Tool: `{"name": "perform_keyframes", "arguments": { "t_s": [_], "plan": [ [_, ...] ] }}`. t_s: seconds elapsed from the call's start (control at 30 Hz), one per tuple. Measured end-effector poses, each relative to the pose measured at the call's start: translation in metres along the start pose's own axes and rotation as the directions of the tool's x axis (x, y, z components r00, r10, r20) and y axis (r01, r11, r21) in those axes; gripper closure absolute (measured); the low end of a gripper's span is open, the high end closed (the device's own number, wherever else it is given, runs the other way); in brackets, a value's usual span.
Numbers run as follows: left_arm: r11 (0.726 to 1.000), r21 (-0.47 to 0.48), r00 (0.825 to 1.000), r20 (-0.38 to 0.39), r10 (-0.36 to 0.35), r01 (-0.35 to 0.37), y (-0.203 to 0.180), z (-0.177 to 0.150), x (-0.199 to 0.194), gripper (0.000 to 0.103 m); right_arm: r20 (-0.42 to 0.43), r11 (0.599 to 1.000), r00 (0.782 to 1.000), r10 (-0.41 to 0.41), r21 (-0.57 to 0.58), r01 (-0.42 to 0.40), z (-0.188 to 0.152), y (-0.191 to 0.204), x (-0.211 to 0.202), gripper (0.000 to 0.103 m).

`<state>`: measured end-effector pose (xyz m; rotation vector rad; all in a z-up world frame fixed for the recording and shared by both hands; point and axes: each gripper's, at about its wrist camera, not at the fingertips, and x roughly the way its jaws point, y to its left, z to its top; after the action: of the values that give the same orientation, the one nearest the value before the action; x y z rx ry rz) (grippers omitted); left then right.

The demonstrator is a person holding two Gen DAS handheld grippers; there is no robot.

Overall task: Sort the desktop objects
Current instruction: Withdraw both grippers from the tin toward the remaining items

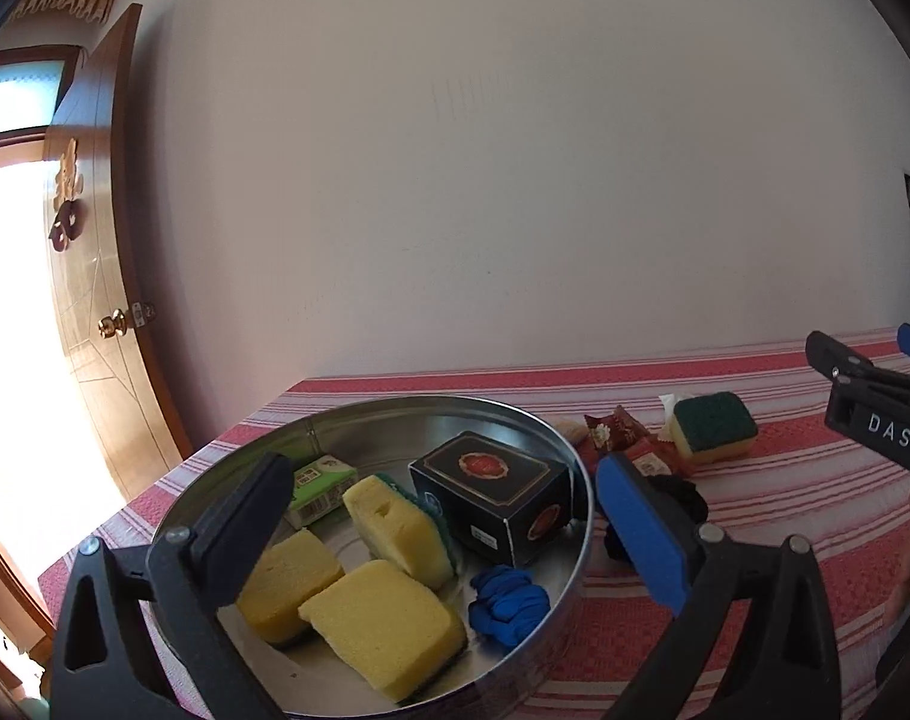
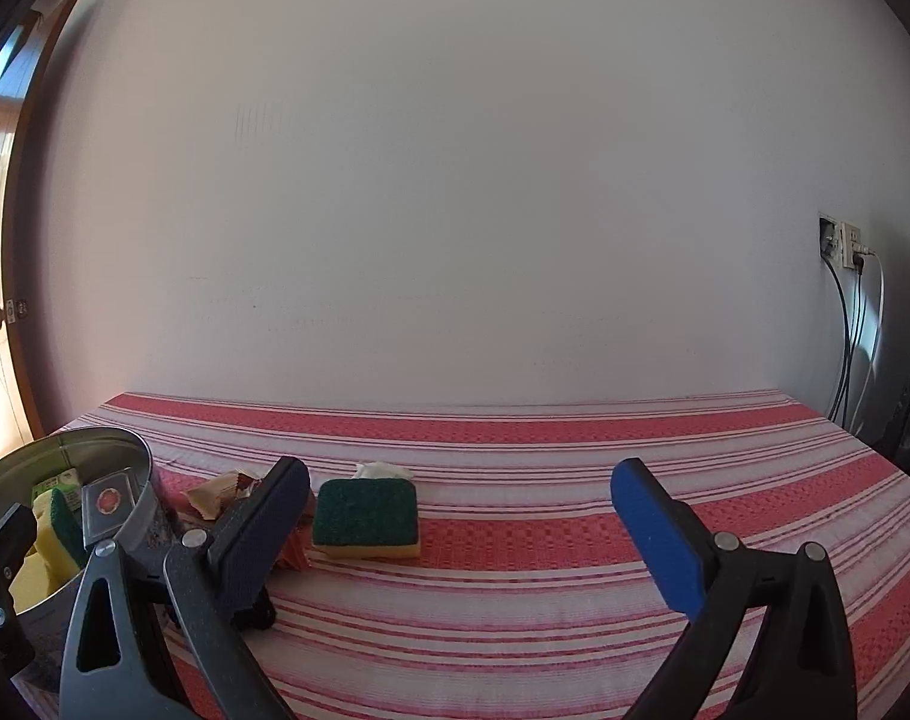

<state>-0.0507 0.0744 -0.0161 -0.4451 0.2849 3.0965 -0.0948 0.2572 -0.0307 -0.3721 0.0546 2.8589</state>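
Steel tin [image 1: 568, 450] at the near left already holds sponges and a box, so I judge the green-topped sponge [image 2: 365, 517] on the striped cloth [image 2: 574, 480] is next: my right gripper [image 2: 455, 540], fingers apart and empty, must advance and straddle it, while my left gripper [image 1: 443, 534] hangs open above the tin.

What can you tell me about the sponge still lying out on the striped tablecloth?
The sponge is a rounded block with a dark green scouring pad on top and yellow foam beneath. It lies flat, green side up, on the red and white striped tablecloth, outside the metal tin. A white crumpled scrap sits right behind it and red snack wrappers lie beside it. Neither gripper touches it.
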Motion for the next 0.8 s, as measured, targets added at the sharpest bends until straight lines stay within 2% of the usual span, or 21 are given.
{"name": "perform_keyframes", "arguments": {
  "t_s": [0.13,0.2,0.27,0.33,0.37,0.4,0.47,0.53,0.7,0.77,0.8],
  "plan": [
    [0.989,0.128,0.998,0.01,-0.069,0.067,-0.035,0.003,-0.004,0.001,-0.014,0.999,1.0,-0.025,0.029,0.026,-0.001,-0.024,0.002,0.001],
    [0.969,0.218,0.993,-0.008,-0.115,0.115,-0.063,0.005,-0.004,0.001,-0.02,0.998,0.999,-0.03,0.056,0.031,0.0,-0.036,0.003,0.001],
    [0.924,0.366,0.994,-0.034,-0.1,0.106,-0.1,0.001,0.0,0.001,-0.023,0.996,0.999,-0.03,0.085,0.032,0.0,-0.047,0.003,0.001],
    [0.862,0.499,0.996,-0.059,-0.063,0.084,-0.135,-0.006,0.008,0.001,-0.022,0.994,0.999,-0.033,0.107,0.035,0.0,-0.057,0.002,0.001],
    [0.836,0.539,0.994,-0.085,-0.068,0.104,-0.149,-0.008,0.012,0.001,-0.021,0.992,0.999,-0.037,0.117,0.039,0.0,-0.062,0.002,0.001],
    [0.823,0.553,0.99,-0.115,-0.084,0.134,-0.158,-0.008,0.015,0.004,-0.021,0.991,0.999,-0.041,0.127,0.043,0.0,-0.066,0.002,0.001],
    [0.834,0.527,0.98,-0.182,-0.079,0.165,-0.168,-0.002,0.025,0.005,-0.033,0.985,0.997,-0.065,0.161,0.07,0.0,-0.081,0.001,0.001],
    [0.838,0.516,0.971,-0.232,-0.065,0.179,-0.175,0.003,0.034,0.005,-0.049,0.973,0.998,-0.043,0.226,0.053,-0.002,-0.098,0.004,0.001],
    [0.863,0.48,0.96,-0.279,-0.022,0.159,-0.176,0.015,0.048,0.005,-0.072,0.934,0.997,-0.015,0.355,0.04,-0.007,-0.129,0.011,0.001],
    [0.882,0.429,0.936,-0.35,-0.038,0.196,-0.171,0.019,0.057,0.01,-0.072,0.921,0.997,-0.012,0.387,0.039,-0.007,-0.137,0.011,0.001],
    [0.893,0.396,0.92,-0.388,-0.05,0.215,-0.165,0.019,0.061,0.018,-0.072,0.916,0.997,-0.008,0.399,0.036,-0.008,-0.14,0.011,0.001]
  ]
}}
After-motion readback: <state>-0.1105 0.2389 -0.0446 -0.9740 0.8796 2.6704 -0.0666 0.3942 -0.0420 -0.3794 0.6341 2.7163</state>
